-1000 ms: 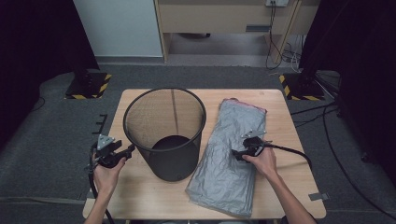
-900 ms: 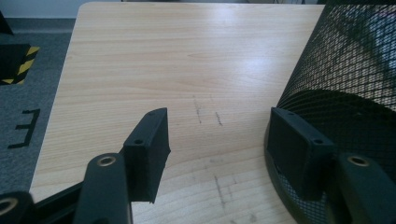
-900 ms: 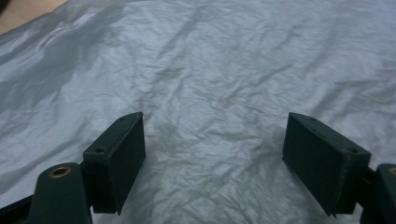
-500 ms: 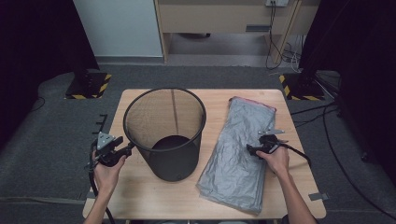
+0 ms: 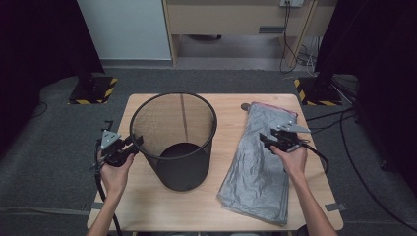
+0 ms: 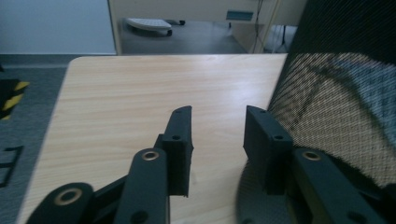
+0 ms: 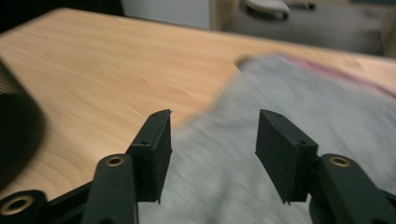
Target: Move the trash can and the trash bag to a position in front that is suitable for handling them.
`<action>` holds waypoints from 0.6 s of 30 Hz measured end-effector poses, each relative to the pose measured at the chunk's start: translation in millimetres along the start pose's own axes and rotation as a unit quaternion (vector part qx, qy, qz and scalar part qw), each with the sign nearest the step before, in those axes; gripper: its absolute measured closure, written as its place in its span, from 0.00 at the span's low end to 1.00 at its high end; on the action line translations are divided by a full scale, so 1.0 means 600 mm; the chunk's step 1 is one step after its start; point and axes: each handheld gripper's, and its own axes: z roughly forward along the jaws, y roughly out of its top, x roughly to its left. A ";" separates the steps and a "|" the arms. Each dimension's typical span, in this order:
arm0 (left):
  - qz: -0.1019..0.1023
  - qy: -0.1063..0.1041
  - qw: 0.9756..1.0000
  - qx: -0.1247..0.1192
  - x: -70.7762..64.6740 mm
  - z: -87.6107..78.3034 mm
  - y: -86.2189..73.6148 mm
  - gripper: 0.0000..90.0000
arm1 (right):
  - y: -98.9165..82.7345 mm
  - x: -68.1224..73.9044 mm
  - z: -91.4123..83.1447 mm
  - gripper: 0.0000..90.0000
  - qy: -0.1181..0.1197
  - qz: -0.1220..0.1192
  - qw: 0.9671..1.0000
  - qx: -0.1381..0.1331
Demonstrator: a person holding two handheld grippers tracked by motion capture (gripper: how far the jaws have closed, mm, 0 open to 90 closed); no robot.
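Observation:
A black mesh wastebasket point(image 5: 184, 172) stands upright in the middle of the wooden table point(image 5: 147, 206). My left gripper point(image 5: 136, 143) hovers at its left side near the rim. Its jaws have just been closing and stand open with nothing between them point(image 6: 217, 116); the mesh wall point(image 6: 336, 93) lies just right of the right jaw. A flat stack of grey plastic bags point(image 5: 255, 177) lies on the right half of the table. My right gripper point(image 5: 266, 139) hangs above it, its jaws also just closing, still open and empty point(image 7: 212, 116) over the grey bags point(image 7: 280, 88).
A small dark round spot point(image 5: 244, 106) sits on the table at the bags' far end. Yellow-and-black striped stand bases point(image 5: 93, 91) point(image 5: 314, 93) rest on the floor behind the table's far corners. Cables point(image 5: 344, 147) trail along the right.
The right gripper has lifted off the grey bags and drifted slightly right; the bags lie flatter and more stretched out. The left gripper has risen a little beside the basket. Both pairs of jaws have narrowed.

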 end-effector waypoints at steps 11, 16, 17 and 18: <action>0.002 -0.019 1.000 -0.008 -0.050 0.023 0.005 0.83 | 0.056 0.148 0.043 0.46 0.074 -0.066 0.995 -0.013; 0.016 -0.042 0.999 0.001 -0.100 0.038 0.005 0.81 | 0.051 0.137 0.013 0.47 0.067 -0.052 0.996 -0.019; 0.024 -0.045 0.999 0.002 -0.108 0.040 0.005 0.80 | 0.051 0.133 0.006 0.47 0.064 -0.053 0.996 -0.017; 0.032 -0.048 0.998 0.003 -0.115 0.042 0.006 0.79 | 0.051 0.126 -0.002 0.46 0.057 -0.056 0.997 -0.008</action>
